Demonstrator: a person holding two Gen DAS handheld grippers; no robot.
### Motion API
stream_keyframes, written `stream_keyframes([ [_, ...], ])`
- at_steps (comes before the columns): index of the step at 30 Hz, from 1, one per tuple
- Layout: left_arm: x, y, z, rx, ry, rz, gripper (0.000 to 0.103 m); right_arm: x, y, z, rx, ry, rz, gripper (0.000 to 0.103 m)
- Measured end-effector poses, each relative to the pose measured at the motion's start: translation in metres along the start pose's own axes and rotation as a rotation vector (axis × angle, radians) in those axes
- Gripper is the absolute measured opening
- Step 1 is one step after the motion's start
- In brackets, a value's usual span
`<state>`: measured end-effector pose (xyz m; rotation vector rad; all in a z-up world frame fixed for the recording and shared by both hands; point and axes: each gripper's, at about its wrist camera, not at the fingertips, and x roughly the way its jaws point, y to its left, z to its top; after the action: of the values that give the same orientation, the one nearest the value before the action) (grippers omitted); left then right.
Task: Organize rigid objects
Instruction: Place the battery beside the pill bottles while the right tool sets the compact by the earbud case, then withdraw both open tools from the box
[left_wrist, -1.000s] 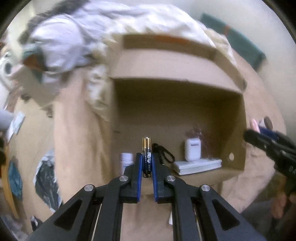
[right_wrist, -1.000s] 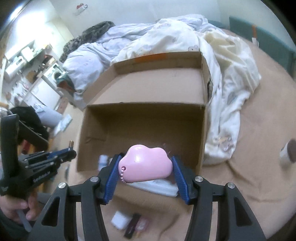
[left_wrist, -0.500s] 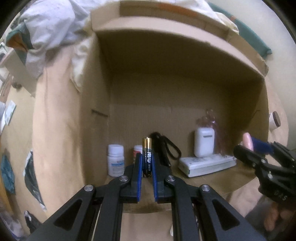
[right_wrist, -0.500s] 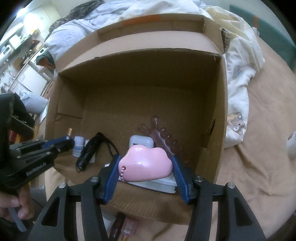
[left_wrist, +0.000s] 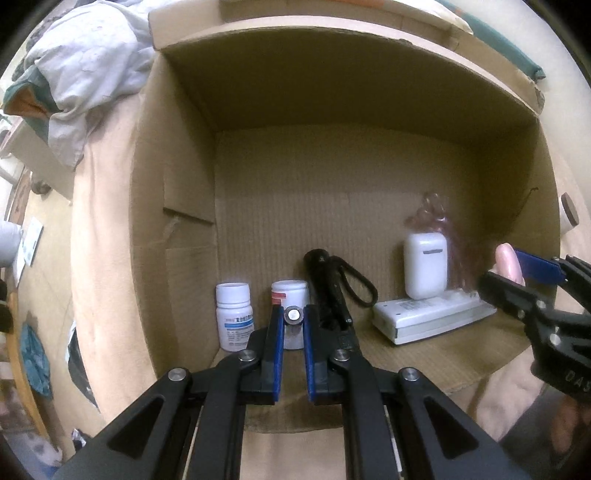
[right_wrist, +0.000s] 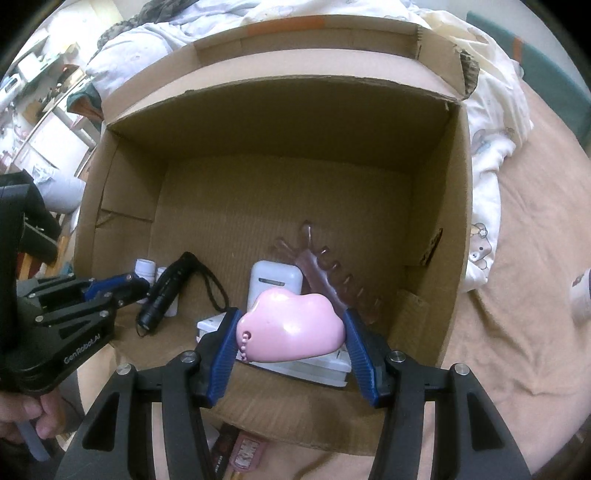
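Leftmost, the left gripper (left_wrist: 293, 317) pinches a battery (left_wrist: 293, 315) end-on, only its round silver cap showing, just before two white bottles (left_wrist: 234, 314) inside the cardboard box (left_wrist: 177, 206). Rightward, the right gripper (right_wrist: 291, 332) clamps a glossy pink cloud-shaped case (right_wrist: 291, 328), hiding part of the white earbud case (right_wrist: 273, 282) beyond.

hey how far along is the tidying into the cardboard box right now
Already in the cardboard box: two pill bottles, a flashlight, a white case, a flat white device and a comb. In hand: the left tongs grip a battery and the right tongs grip a pink cloud-shaped item, both at the box, unreleased. Left: small items lie outside.
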<state>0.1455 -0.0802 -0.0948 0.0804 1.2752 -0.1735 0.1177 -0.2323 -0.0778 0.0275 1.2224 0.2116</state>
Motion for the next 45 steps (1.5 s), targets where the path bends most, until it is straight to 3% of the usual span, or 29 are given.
stream_keyframes([
  [11, -0.004, -0.005, 0.001, -0.006, -0.009, 0.038, 0.01, -0.003, -0.005, 0.001, 0.033, 0.002, 0.024, 0.059],
  [13, -0.007, -0.008, 0.002, 0.004, -0.021, 0.045, 0.012, -0.004, -0.005, 0.002, 0.039, 0.002, 0.025, 0.064],
  [16, -0.014, -0.012, 0.002, 0.014, -0.045, 0.06, 0.045, -0.009, -0.006, 0.003, 0.041, -0.017, 0.042, 0.066],
  [17, -0.017, -0.013, 0.002, 0.011, -0.059, 0.057, 0.061, -0.011, -0.006, 0.004, 0.041, -0.026, 0.044, 0.07],
  [18, -0.02, -0.013, 0.003, 0.009, -0.071, 0.054, 0.065, -0.013, -0.006, 0.005, 0.042, -0.036, 0.042, 0.08],
  [21, -0.025, -0.015, 0.003, 0.003, -0.081, 0.051, 0.065, -0.02, -0.009, 0.006, 0.063, -0.078, 0.057, 0.1],
  [23, -0.026, -0.015, 0.003, -0.004, -0.084, 0.052, 0.065, -0.025, -0.012, 0.008, 0.078, -0.107, 0.073, 0.103],
  [38, -0.026, -0.006, 0.005, -0.026, -0.078, 0.049, 0.065, -0.034, -0.007, 0.013, 0.064, -0.148, 0.061, 0.103],
  [41, -0.04, -0.002, 0.001, -0.056, -0.066, 0.028, 0.065, -0.042, -0.007, 0.013, 0.079, -0.17, 0.071, 0.103],
  [45, -0.075, 0.01, -0.014, -0.127, -0.064, -0.064, 0.065, -0.061, -0.01, 0.007, 0.083, -0.211, 0.083, 0.103],
])
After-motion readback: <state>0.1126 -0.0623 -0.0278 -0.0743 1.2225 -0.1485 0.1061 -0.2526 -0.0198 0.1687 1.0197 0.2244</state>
